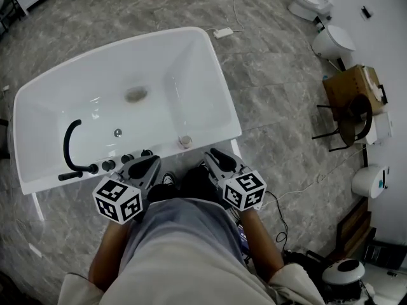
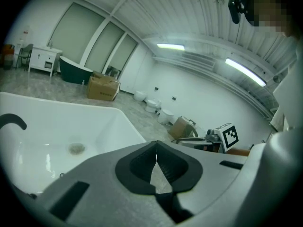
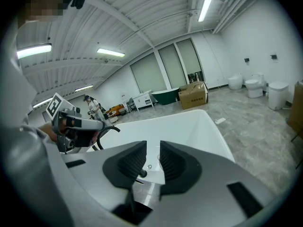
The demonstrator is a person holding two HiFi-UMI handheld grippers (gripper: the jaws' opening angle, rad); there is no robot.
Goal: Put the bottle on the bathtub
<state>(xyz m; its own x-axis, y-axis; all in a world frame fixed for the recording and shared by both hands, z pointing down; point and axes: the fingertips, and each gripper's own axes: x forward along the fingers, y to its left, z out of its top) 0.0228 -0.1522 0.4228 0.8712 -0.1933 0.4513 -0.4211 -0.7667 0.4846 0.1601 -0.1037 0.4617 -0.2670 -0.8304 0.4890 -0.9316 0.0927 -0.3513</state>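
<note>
The white bathtub (image 1: 219, 94) lies in front of me, its near rim just ahead of both grippers. A small pale round bottle (image 1: 186, 141), seen from above, stands upright on that near rim, between the two grippers and a little beyond them. My left gripper (image 1: 147, 161) hovers over the rim left of the bottle; in the left gripper view (image 2: 156, 148) its jaws meet at the tips with nothing between them. My right gripper (image 1: 217, 155) hangs just right of the bottle; in the right gripper view (image 3: 152, 150) a narrow gap shows between its pads and nothing is in it.
A black curved faucet (image 1: 70, 146) and a row of black knobs (image 1: 121, 161) sit on the rim at the left. The drain (image 1: 135, 94) is in the tub floor. Toilets (image 1: 332, 41), a cardboard box (image 1: 353, 84) and a dark chair (image 1: 353, 119) stand at the right.
</note>
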